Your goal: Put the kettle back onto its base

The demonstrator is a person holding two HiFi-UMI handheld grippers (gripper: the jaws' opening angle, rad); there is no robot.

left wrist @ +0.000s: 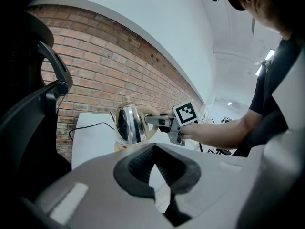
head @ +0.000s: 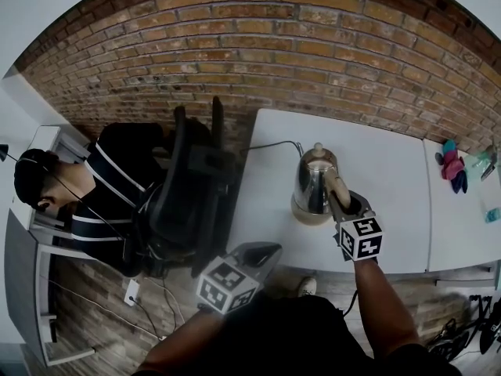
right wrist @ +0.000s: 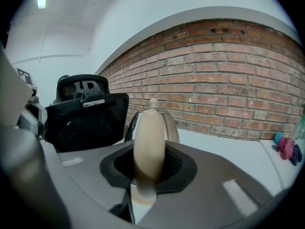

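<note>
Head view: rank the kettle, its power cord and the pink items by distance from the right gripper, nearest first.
1. kettle: its handle sits between the right gripper jaws.
2. power cord: behind the kettle, running left.
3. pink items: at the far right.

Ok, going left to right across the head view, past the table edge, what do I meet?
seated person → black office chair → kettle → pink and teal items
</note>
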